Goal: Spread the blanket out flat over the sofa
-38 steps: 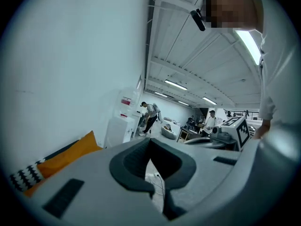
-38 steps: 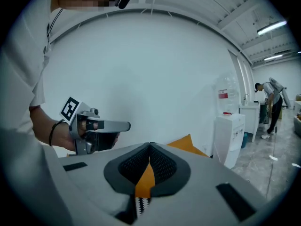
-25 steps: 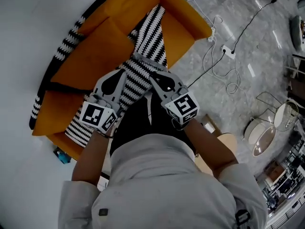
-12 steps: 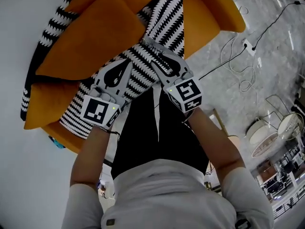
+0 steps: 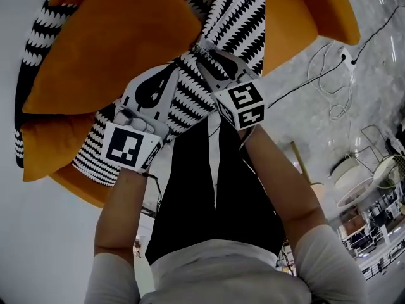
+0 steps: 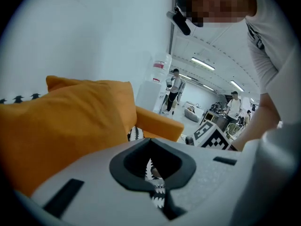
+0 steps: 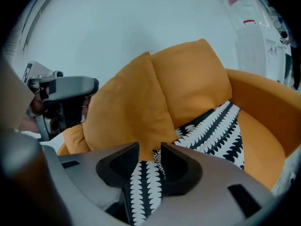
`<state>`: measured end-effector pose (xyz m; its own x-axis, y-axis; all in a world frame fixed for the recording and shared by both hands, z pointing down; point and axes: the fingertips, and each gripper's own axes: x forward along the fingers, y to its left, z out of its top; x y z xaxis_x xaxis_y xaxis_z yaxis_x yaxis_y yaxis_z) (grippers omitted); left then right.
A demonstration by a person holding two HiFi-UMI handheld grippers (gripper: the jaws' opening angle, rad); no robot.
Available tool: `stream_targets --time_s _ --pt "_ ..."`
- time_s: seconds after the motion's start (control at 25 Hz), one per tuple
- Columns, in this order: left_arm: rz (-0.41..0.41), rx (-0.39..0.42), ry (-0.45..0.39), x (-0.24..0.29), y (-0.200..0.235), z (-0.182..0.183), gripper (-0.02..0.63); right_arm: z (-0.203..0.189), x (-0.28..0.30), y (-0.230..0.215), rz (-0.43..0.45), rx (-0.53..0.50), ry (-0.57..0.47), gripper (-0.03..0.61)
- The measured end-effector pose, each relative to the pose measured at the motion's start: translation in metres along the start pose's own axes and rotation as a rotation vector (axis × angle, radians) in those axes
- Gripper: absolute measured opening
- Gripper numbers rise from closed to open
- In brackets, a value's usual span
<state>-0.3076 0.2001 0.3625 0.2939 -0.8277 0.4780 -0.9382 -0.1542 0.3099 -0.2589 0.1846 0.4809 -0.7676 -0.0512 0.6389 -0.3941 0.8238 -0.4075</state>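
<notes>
Left gripper (image 5: 169, 80) and right gripper (image 5: 202, 48) are lower now, closer to the sofa (image 5: 316, 11).
Right jaws have just been opening, blanket (image 5: 235, 19) edge loose between them; left jaws pinch it. It's a narrow strip down the seat, orange free either side.

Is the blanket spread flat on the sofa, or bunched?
Bunched: the blanket runs as a narrow gathered strip across the sofa seat.
</notes>
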Motion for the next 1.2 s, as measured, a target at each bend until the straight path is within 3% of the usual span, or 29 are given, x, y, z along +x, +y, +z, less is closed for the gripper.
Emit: stream_targets --time_s 0.2,0.4,0.6,0.64,0.72,0.92,1.2 --pt "0.024 0.014 0.039 0.005 0.020 -0.036 0.009 -0.025 0.050 -0.022 -0.036 0.089 0.049 0.177" --pt "-0.003 -0.021 0.060 0.015 0.019 -0.048 0.009 -0.034 0.076 -0.033 -0.082 0.167 0.068 0.181" --pt "-0.028 -0.047 0.042 0.023 0.011 -0.049 0.009 -0.034 0.089 -0.031 -0.077 0.134 0.086 0.162" --pt "-0.033 -0.051 0.041 0.023 0.011 -0.049 0.009 -0.035 0.090 -0.031 -0.076 0.129 0.092 0.143" --pt "-0.039 -0.055 0.045 0.022 0.009 -0.049 0.009 -0.040 0.089 -0.033 -0.085 0.128 0.105 0.044" --pt "-0.053 -0.047 0.058 0.023 -0.003 -0.053 0.009 -0.050 0.072 -0.045 -0.112 0.139 0.104 0.040" --pt "-0.085 -0.035 0.054 0.022 -0.018 -0.039 0.009 -0.028 0.031 -0.048 -0.156 0.149 0.044 0.038"
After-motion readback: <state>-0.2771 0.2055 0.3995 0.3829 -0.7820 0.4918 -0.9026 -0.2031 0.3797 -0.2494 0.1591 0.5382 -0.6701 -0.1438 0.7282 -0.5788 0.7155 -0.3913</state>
